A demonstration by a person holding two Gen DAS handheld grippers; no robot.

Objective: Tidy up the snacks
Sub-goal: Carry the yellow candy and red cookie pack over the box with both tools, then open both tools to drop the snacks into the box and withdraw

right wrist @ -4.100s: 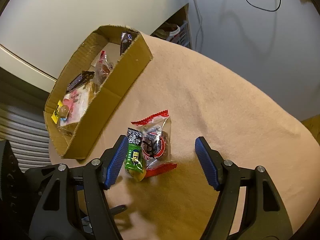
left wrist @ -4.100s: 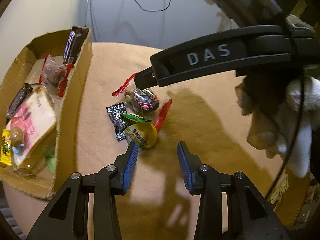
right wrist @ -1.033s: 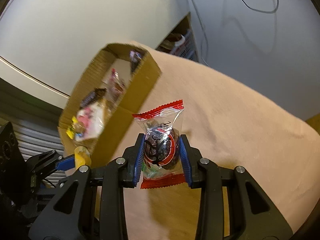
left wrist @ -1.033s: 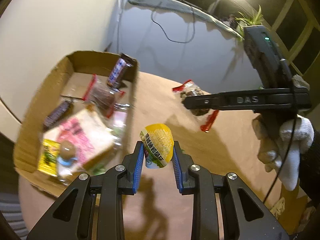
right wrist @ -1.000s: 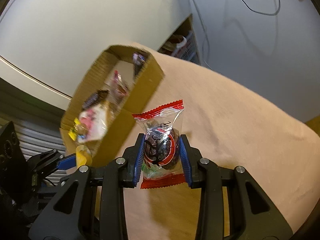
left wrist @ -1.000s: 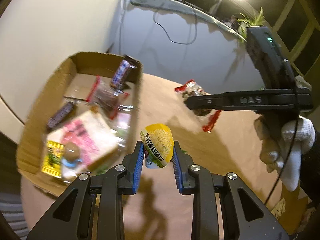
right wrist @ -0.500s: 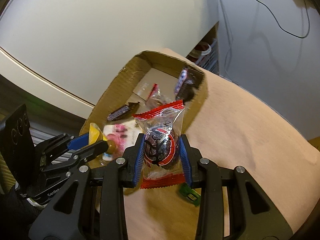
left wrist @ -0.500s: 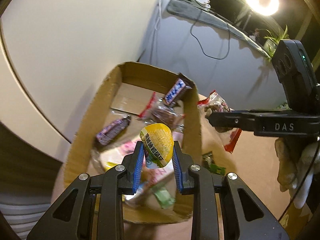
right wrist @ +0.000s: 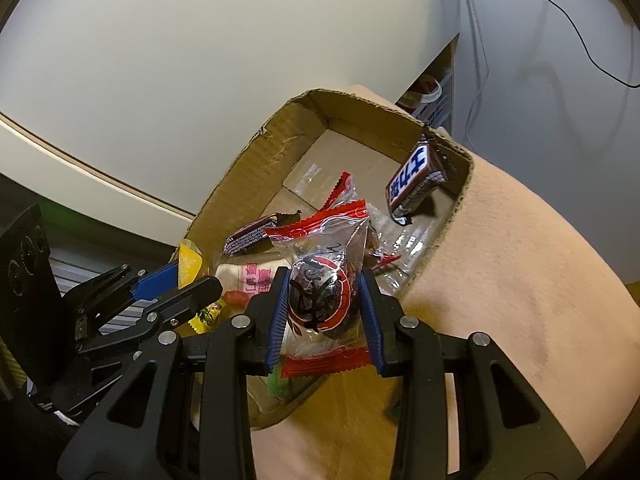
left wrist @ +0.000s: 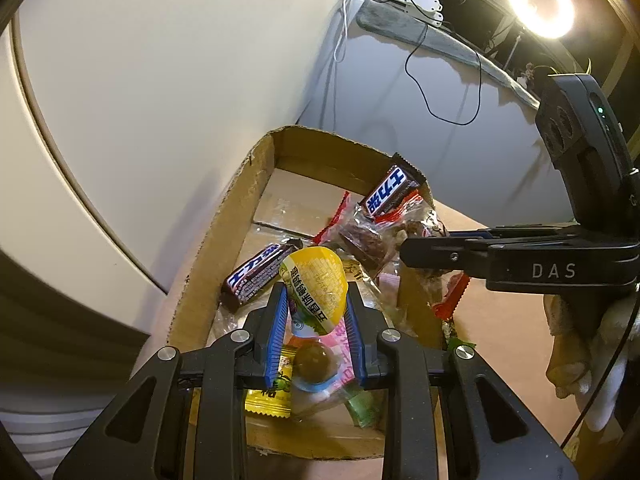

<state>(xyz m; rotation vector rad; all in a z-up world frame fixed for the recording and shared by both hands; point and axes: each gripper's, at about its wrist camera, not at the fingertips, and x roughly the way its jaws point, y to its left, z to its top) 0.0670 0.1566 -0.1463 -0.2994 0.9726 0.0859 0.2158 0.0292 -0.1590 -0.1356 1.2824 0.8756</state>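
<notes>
My left gripper (left wrist: 316, 312) is shut on a yellow egg-shaped snack (left wrist: 314, 284) and holds it above the cardboard box (left wrist: 224, 220). My right gripper (right wrist: 324, 300) is shut on a clear red-edged packet with a dark chocolate egg (right wrist: 320, 296), held over the box's near wall (right wrist: 448, 216). The box holds two Snickers bars (left wrist: 388, 196), a pink packet (right wrist: 252, 276), a yellow sachet (left wrist: 268, 404) and other wrapped snacks. The left gripper also shows in the right wrist view (right wrist: 176, 280), at the left beside the box.
The box stands on a tan cloth-covered table (right wrist: 520, 260) against a white wall (left wrist: 160, 80). A green wrapper (left wrist: 460, 346) lies on the cloth right of the box. Cables hang down the grey wall (left wrist: 432, 92) behind.
Both grippers have lifted their snacks off the cloth and carried them left to over the box. In the last half second both moved closer above its contents.
</notes>
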